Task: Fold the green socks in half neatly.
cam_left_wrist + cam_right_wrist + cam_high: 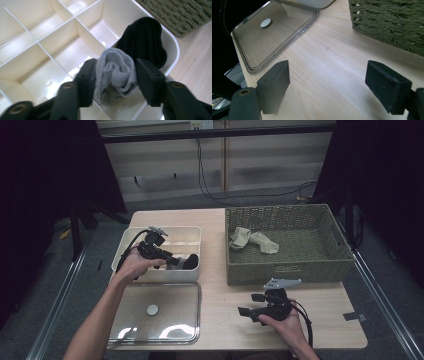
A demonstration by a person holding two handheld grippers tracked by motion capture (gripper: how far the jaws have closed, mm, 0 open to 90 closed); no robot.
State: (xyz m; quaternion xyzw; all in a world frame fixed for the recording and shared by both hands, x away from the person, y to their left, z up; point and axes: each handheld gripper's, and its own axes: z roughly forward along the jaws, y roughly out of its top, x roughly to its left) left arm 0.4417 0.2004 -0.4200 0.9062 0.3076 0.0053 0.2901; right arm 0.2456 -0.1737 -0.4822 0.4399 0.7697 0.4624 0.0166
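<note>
The left gripper (115, 75) is clamping a rolled grey sock (115, 75) just above the divided organiser (172, 42), a black sock (145, 40) lying just beyond, while the right gripper (327, 85) is idling open.

I see an evenly lit counter (225, 285) with dark frame edges; glare streaks the lid (150, 332) at lower left, and the close claw views blur along the bottom.

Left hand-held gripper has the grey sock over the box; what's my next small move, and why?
Probably lower the grey sock into the compartment beside the black sock, then open: the left hand-held gripper holds it just above the divided box.
</note>
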